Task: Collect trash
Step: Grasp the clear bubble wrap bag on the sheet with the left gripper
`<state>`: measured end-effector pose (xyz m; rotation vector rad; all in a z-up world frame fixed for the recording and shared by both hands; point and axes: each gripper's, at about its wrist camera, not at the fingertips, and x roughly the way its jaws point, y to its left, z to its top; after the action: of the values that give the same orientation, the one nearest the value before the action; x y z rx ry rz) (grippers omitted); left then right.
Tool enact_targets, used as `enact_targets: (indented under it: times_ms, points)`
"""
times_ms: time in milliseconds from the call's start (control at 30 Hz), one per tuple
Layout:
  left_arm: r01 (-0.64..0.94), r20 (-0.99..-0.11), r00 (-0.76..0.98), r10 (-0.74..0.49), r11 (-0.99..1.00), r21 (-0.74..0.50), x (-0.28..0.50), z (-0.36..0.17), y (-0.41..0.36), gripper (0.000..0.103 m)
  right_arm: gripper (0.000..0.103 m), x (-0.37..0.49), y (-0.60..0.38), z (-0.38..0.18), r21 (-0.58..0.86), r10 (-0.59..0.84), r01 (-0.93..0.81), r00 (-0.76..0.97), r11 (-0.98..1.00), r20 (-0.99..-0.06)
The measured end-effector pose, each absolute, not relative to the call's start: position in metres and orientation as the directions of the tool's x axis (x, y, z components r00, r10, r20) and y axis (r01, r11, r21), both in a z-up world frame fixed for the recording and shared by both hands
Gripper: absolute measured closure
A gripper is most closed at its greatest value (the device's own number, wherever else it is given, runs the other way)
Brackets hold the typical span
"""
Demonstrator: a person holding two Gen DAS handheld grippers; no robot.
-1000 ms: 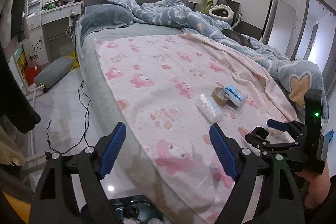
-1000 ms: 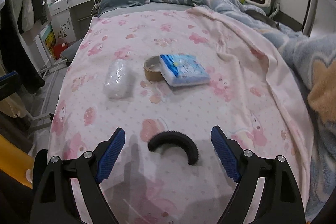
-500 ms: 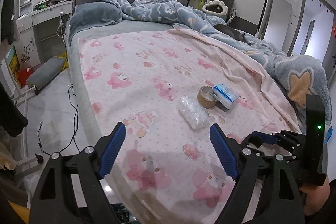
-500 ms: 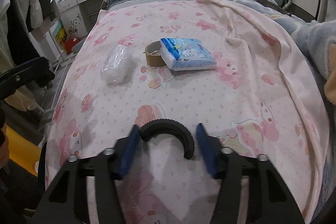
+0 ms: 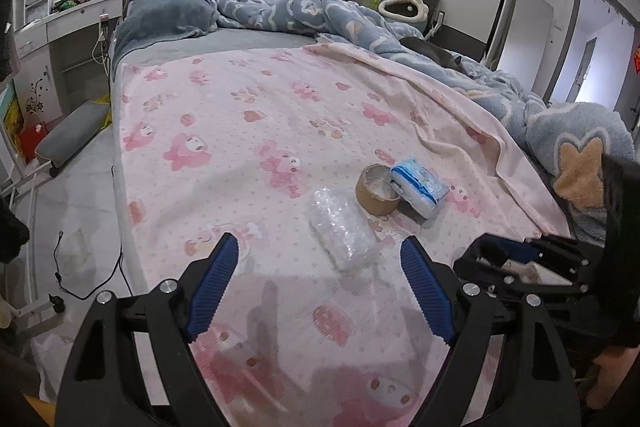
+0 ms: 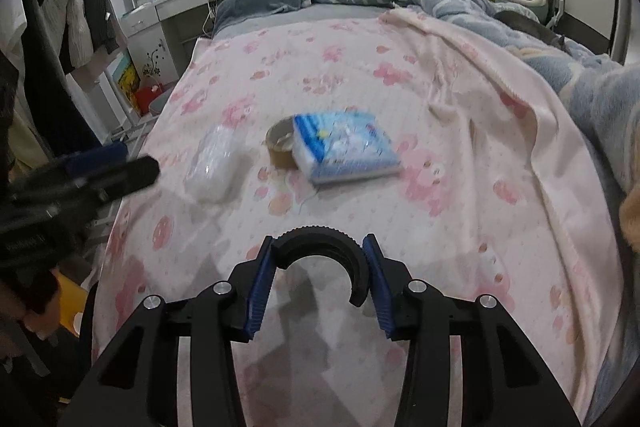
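On the pink blanket (image 5: 248,115) lie a clear plastic pack (image 5: 340,227), a brown tape roll (image 5: 378,189) and a blue-white tissue pack (image 5: 418,187). My left gripper (image 5: 319,243) stands open just short of the plastic pack, with nothing between its pads. My right gripper (image 6: 319,243) is closing, and its blue pads press on both ends of a black curved piece (image 6: 316,237) just above the blanket. Beyond it lie the plastic pack (image 6: 214,165), the tape roll (image 6: 280,143) and the tissue pack (image 6: 344,147). The left gripper (image 6: 120,161) shows at the left edge.
A rumpled blue quilt (image 5: 340,15) covers the bed's far and right side. Left of the bed are a white dresser (image 5: 68,23), a grey cushion (image 5: 72,131) and a black cable (image 5: 88,283) on the floor. Clothes (image 6: 76,7) hang at the left.
My right gripper's jaws closed from wide apart onto the black curved piece. My left gripper moved from the bed's edge in over the blanket toward the plastic pack.
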<state>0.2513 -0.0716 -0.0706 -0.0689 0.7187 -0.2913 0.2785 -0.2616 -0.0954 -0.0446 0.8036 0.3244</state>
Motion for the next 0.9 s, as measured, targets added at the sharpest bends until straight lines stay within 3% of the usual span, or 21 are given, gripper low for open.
enact_targets:
  times_ms: [467, 900]
  points:
    - [0.257, -0.672, 0.677, -0.298, 0.952, -0.164, 0.283, -0.095, -0.096, 0.022, 0.058, 0.306, -0.29, -0.082, 0.077, 0.277, -0.307, 0.688, 0.949, -0.671]
    - [0.242, -0.705, 0.629, -0.328, 0.944, -0.223, 0.301, -0.106, -0.096, 0.045, 0.058, 0.311, -0.3, -0.082, 0.096, 0.296, -0.314, 0.689, 0.945, -0.662]
